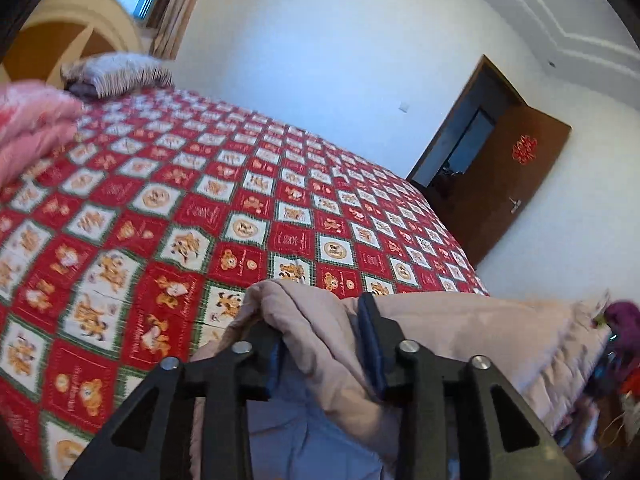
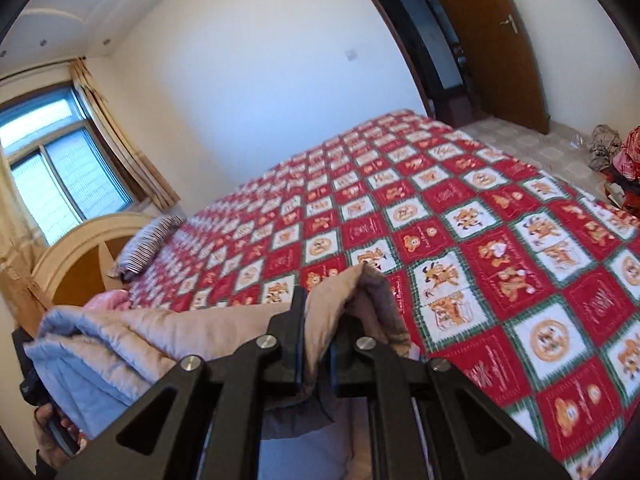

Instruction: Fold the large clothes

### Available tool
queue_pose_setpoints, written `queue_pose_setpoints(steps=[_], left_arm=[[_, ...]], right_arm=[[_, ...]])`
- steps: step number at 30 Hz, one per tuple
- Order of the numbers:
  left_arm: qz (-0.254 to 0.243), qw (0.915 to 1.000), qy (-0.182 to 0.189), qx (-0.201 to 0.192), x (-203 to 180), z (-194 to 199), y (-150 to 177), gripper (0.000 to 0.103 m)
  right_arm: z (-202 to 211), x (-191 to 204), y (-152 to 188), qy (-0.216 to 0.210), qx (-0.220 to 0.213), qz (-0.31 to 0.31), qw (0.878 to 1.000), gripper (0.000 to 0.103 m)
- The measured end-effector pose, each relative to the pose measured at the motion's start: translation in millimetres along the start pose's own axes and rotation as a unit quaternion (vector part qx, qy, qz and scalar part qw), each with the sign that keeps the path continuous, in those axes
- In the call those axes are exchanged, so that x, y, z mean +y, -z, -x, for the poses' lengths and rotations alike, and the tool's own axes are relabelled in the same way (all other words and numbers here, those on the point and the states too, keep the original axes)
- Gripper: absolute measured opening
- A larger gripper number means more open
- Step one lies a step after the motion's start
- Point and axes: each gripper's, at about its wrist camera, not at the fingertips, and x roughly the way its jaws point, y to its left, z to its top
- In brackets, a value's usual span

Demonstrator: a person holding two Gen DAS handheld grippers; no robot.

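Observation:
A large beige padded garment with a pale blue-grey lining (image 1: 460, 320) is held up above a bed with a red and white patterned cover (image 1: 240, 208). My left gripper (image 1: 324, 316) is shut on one bunched end of the garment. My right gripper (image 2: 326, 304) is shut on the other bunched end (image 2: 360, 292). The garment spans between the two grippers, its edge running left in the right wrist view (image 2: 160, 332). The lining shows below the fingers. The left hand and its gripper appear at the far left of the right wrist view (image 2: 44, 412).
A pink folded quilt (image 1: 28, 128) and a striped pillow (image 1: 116, 74) lie by the curved headboard (image 1: 72, 28). A window (image 2: 52, 172) is behind it. A brown door (image 1: 508, 176) stands open. Clothes lie piled on the floor (image 2: 616, 152).

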Motion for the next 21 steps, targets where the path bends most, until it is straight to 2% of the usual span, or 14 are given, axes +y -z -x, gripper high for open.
queue_pose_setpoints(steps=[2,4,5,7,8,9,10,12,13,15,17,18,21], left_arm=[[0.016,0.9998,0.010,0.000,6,-11,-4,0.052],[0.029,0.9993,0.024,-0.002,8,-16,-5,0.077],[0.026,0.9993,0.026,-0.007,8,-17,-5,0.082],[0.004,0.9997,-0.005,-0.023,5,-14,-2,0.102],[-0.015,0.9987,-0.037,-0.033,4,-10,0,0.102],[-0.026,0.9972,-0.056,-0.040,4,-6,1,0.102],[-0.032,0.9959,-0.071,-0.045,5,-4,3,0.102],[-0.033,0.9938,-0.095,-0.048,9,0,7,0.102],[-0.037,0.9924,-0.108,-0.047,9,-1,8,0.102],[-0.065,0.9883,-0.126,-0.055,-3,-1,12,0.102],[-0.098,0.9839,-0.135,-0.064,-21,-6,16,0.102],[-0.119,0.9818,-0.131,-0.069,-33,-9,19,0.102],[-0.187,0.9704,-0.134,-0.074,-73,-30,30,0.102]], right_arm=[[-27,-3,-4,0.008,0.017,-0.002,1.000,0.012],[-48,-6,-6,0.011,0.030,-0.009,0.999,0.012],[-61,-8,-7,0.013,0.039,-0.011,0.999,0.013],[-79,-10,-6,0.016,0.053,-0.016,0.998,0.014],[-89,-11,-6,0.016,0.065,-0.017,0.998,0.018],[-97,-11,-5,0.017,0.075,-0.017,0.997,0.020],[-105,-11,-3,0.017,0.087,-0.017,0.996,0.027],[-115,-13,1,0.012,0.100,-0.025,0.995,0.049],[-118,-15,3,0.010,0.102,-0.030,0.994,0.053],[-121,-17,6,0.010,0.102,-0.040,0.994,0.073],[-117,-16,5,0.020,0.085,-0.042,0.995,0.089],[-111,-13,3,0.029,0.071,-0.039,0.996,0.092],[-95,4,-3,0.045,0.043,-0.023,0.998,0.092]])
